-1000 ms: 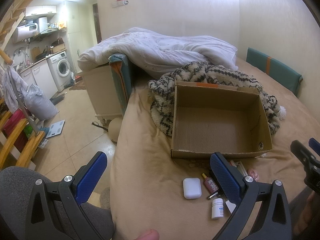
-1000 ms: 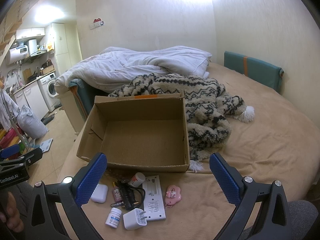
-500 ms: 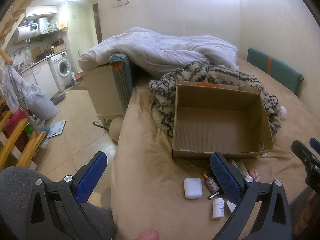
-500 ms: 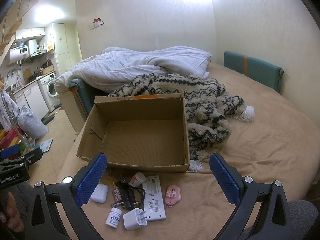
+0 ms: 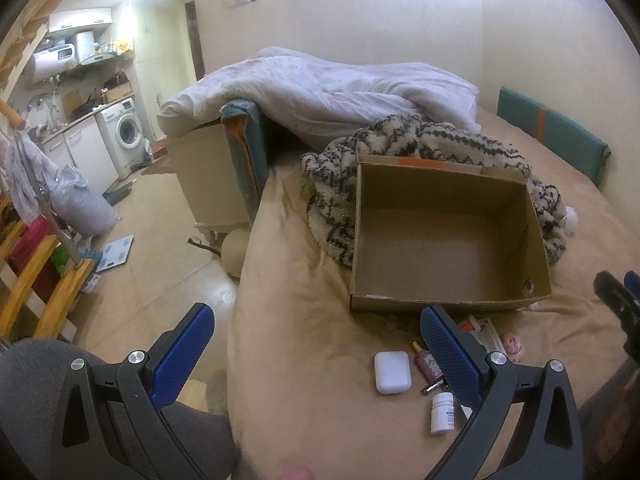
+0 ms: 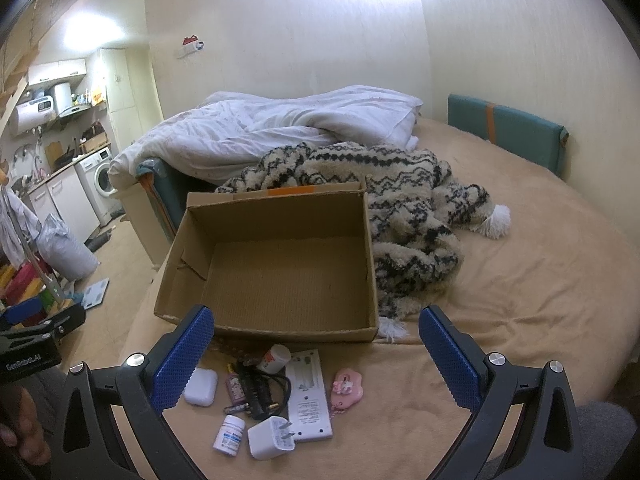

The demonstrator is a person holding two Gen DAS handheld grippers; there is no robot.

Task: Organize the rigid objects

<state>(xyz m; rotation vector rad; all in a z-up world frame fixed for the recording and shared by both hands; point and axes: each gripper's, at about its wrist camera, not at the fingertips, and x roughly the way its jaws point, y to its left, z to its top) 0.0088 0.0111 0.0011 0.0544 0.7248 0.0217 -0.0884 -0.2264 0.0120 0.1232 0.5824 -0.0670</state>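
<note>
"GenRobot.AI" on the left tongs [image 6: 30, 354] body

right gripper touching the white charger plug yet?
Apart. Right wrist view: right gripper jaws wide open, empty; white charger plug lies untouched on the bed between them.

We see a big bed [image 6: 540, 280] with a tan sheet, a white quilt [image 6: 280, 136] and a fuzzy blanket [image 6: 408, 208] on it. The walls [image 6: 300, 40] are pale. Far off to the left — a washing machine [image 5: 124, 130] on the tan tiled floor [image 5: 160, 256], under bright lamps.
</note>
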